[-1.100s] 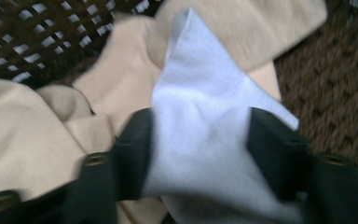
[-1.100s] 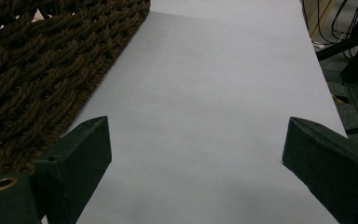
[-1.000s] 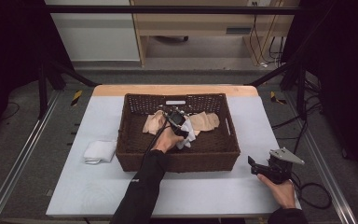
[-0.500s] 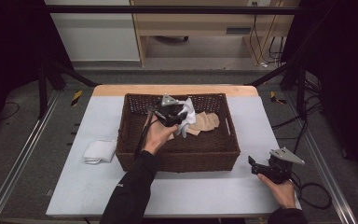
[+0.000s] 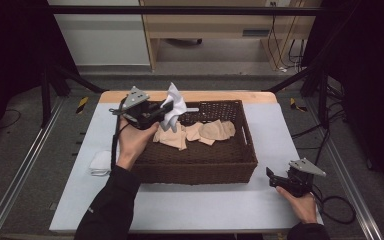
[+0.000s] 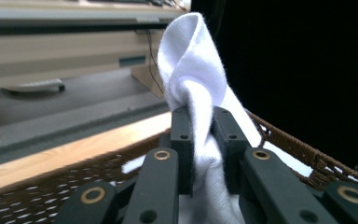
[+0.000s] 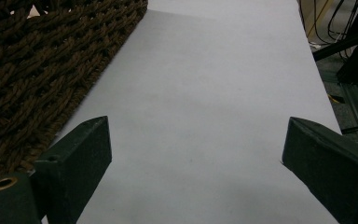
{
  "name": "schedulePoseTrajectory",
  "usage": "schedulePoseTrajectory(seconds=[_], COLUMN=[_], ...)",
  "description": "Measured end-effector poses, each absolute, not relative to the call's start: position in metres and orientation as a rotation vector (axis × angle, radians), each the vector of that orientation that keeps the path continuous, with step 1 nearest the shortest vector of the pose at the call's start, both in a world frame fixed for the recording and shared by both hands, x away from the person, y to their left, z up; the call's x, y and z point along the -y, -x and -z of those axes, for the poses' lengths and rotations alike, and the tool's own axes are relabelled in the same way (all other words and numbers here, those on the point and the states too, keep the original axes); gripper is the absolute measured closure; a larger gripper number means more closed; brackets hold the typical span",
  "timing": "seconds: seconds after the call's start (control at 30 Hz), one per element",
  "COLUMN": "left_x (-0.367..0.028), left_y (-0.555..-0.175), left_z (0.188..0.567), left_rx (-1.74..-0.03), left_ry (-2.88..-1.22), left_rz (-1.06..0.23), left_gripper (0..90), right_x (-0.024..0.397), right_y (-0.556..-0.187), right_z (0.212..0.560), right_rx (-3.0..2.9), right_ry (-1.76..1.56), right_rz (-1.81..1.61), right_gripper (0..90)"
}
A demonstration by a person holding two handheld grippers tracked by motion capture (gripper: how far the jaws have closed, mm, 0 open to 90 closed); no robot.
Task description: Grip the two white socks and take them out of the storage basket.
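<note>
Slippage is my worry: my left tool (image 6: 200, 140) pinches a white sock (image 6: 193, 70) above the wicker basket's (image 5: 200, 162) far-left corner by one bunched fold. My right tool (image 7: 196, 168) rests spread on the bench (image 7: 214, 93).

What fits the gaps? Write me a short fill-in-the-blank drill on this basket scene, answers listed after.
1. The left gripper is shut on a ____ cloth.
2. The beige cloths lie inside the brown wicker ____.
3. The right gripper hovers over the table with its jaws ____.
4. A folded white cloth lies on the table to the ____ of the basket in the high view.

Missing words: white; basket; open; left
</note>
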State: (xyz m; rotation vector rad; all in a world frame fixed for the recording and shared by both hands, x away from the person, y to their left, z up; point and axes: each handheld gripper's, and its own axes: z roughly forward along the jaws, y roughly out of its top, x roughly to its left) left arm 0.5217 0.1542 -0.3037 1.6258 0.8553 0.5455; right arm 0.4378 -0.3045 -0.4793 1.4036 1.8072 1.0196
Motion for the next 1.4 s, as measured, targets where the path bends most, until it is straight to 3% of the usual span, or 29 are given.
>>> schedulePoseTrajectory(seconds=[0.57,0.93,1.13,1.4], left_x=[-0.271,-0.327,-0.333,-0.328], left_y=[-0.468,-0.458,-0.460,-0.464], left_z=[0.298,0.362,0.406,0.437], left_rx=[-0.950,-1.161,-1.268,-1.329], left_ry=[-1.463,-1.521,-1.632,-1.741], left_rz=[-0.699,-0.736,-0.674,-0.630], left_gripper=[79.7,79.2,78.5,77.0], right_x=[0.304,0.304,0.304,0.305], right_y=[-0.437,-0.437,-0.437,-0.436], right_z=[0.479,0.480,0.480,0.479], right_rx=[-1.811,-1.809,-1.811,-1.808], right_ry=[-1.402,-1.407,-1.405,-1.405], right_rz=[-1.013,-1.010,-1.008,-1.018], right_gripper=[8.3,8.4,8.4,8.4])
